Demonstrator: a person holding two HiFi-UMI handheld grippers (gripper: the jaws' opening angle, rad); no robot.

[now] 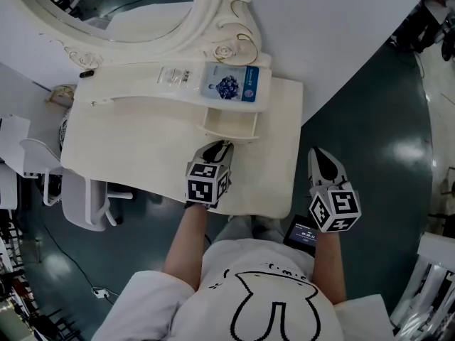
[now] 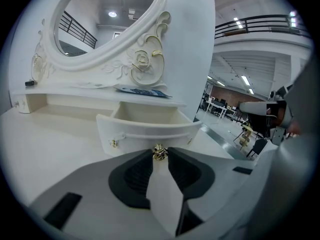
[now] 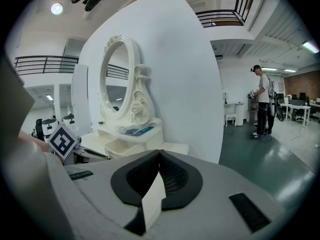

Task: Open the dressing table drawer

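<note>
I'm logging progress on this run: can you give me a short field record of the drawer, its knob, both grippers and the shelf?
drawer: pulled out from under the shelf
knob: gold, on the drawer front, between the left gripper jaw tips; contact unclear
right gripper: shut, empty, held off the dressing table, past its right edge
shelf: blue-printed packet lying flat above the drawer
</note>
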